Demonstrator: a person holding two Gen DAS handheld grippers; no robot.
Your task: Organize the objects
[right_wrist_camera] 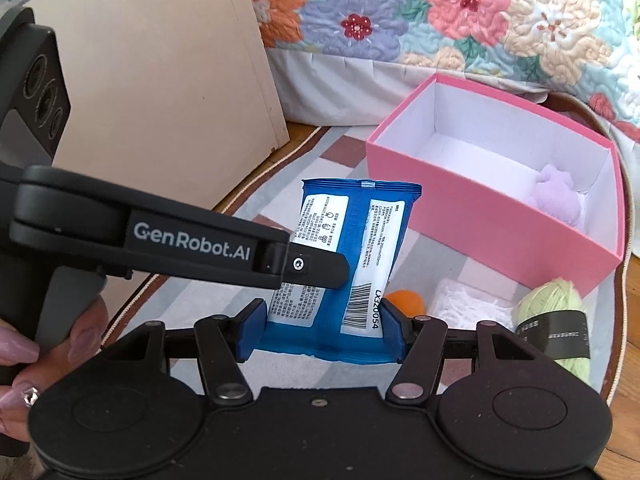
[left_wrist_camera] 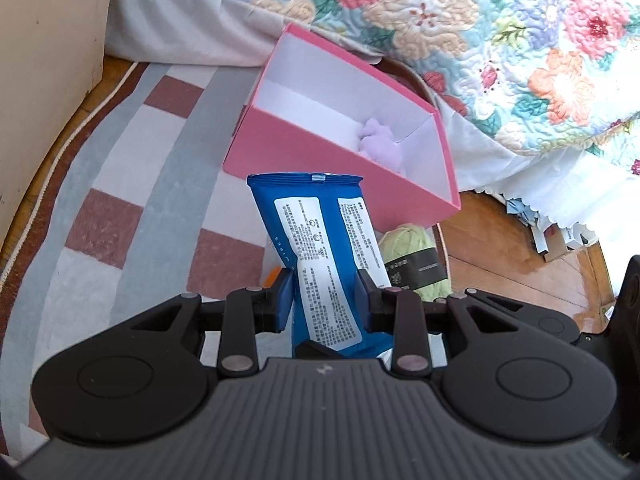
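Note:
A blue wet-wipes pack (left_wrist_camera: 320, 240) with white labels stands upright above the rug, and it also shows in the right wrist view (right_wrist_camera: 352, 248). My left gripper (left_wrist_camera: 326, 300) is shut on its middle. My right gripper (right_wrist_camera: 324, 326) is shut on its lower end. The left gripper (right_wrist_camera: 312, 270) reaches in from the left in the right wrist view. An open pink box (left_wrist_camera: 320, 152) with a white inside sits behind the pack, also in the right wrist view (right_wrist_camera: 480, 216). A lilac plush toy (left_wrist_camera: 380, 144) lies in its right end (right_wrist_camera: 556, 196).
A green yarn ball (right_wrist_camera: 552, 320) with a black band, a white fluffy pad (right_wrist_camera: 468, 300) and an orange ball (right_wrist_camera: 406, 302) lie on the striped rug (left_wrist_camera: 132, 208). A beige cabinet (right_wrist_camera: 160, 80) stands left. A floral quilt (left_wrist_camera: 480, 20) hangs behind the box.

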